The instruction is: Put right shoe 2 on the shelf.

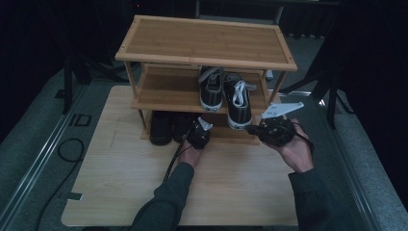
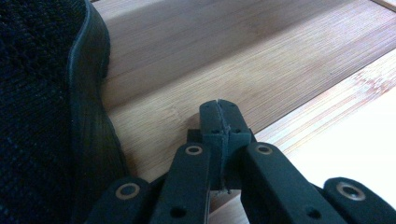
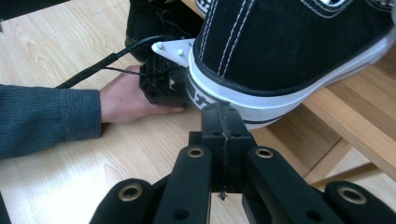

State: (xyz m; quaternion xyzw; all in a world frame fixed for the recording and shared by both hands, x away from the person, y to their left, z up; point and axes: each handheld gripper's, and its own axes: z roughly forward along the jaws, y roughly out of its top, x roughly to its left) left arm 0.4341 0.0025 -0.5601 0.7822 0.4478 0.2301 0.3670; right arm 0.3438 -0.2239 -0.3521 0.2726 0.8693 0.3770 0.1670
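A pair of black sneakers with white soles stands on the middle shelf of a bamboo shoe rack [image 1: 168, 89]. The right sneaker [image 1: 238, 103] hangs its heel over the shelf's front edge. My right gripper [image 1: 251, 129] is shut and empty; in the right gripper view its tip [image 3: 223, 112] sits just under that sneaker's white heel [image 3: 261, 100]. My left gripper [image 1: 197, 130] is shut with nothing in it. In the left gripper view its jaws [image 2: 219, 112] point at the bottom shelf [image 2: 196, 60], beside a black shoe [image 2: 42, 116].
The rack's top shelf [image 1: 207, 41] is bare. Dark shoes [image 1: 161, 127] stand at the left of the bottom shelf. The rack rests on a light wooden table [image 1: 120, 178] with free room in front. A cable [image 1: 67, 149] lies on the floor to the left.
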